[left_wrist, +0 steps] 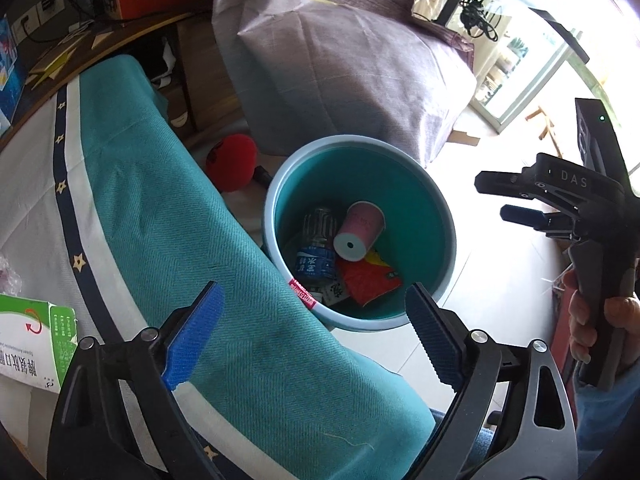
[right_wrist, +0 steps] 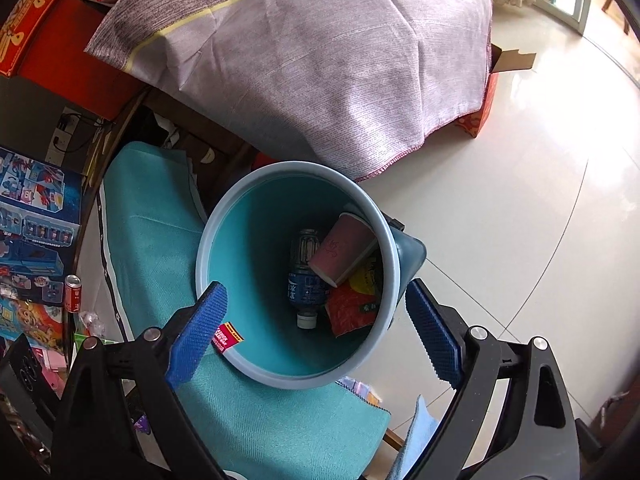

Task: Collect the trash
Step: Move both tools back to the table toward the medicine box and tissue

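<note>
Teal bin [right_wrist: 224, 236] holding pink cup [right_wrist: 340, 254], water bottle [right_wrist: 306, 280], red wrapper [right_wrist: 350, 310], left gripper [left_wrist: 316, 330] and right gripper [right_wrist: 316, 330] both jaws apart, empty

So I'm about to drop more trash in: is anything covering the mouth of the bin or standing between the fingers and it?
Nothing visible does. The bin is open-topped, with a pink cup, a bottle and a red wrapper low inside. Both the right gripper and left gripper are empty and open above it.
</note>
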Available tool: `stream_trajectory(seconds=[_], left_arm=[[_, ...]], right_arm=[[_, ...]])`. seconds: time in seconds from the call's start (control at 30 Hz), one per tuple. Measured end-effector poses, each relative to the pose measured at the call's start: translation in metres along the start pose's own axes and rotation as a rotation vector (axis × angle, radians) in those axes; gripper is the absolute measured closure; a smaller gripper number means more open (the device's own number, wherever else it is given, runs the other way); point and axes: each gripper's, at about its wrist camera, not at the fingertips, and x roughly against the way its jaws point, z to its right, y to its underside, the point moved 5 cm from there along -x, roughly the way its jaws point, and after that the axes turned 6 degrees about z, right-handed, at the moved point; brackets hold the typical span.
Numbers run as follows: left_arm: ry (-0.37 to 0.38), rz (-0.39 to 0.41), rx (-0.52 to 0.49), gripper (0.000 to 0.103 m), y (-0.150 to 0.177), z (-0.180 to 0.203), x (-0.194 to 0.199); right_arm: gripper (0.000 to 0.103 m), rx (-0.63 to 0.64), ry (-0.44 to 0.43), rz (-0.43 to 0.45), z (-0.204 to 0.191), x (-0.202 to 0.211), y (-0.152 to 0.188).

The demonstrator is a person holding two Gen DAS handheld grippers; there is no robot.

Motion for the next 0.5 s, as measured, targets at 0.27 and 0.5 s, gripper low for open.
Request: stream_trajectory(seconds=[0.27, 0.5], left_arm=[[-0.025, 0.038, 0.049, 0.011, 0.014, -0.023, 0.027], [-0.101, 0.081, 0.136, 0.011, 0.042, -0.076, 0.062]], right_arm=[[0.016, 0.109, -0.015, 0.008, -0.038, 0.009, 0.016], [0.016, 0.255, -0.035, -0.015, -0.091, 0.005, 0.040]])
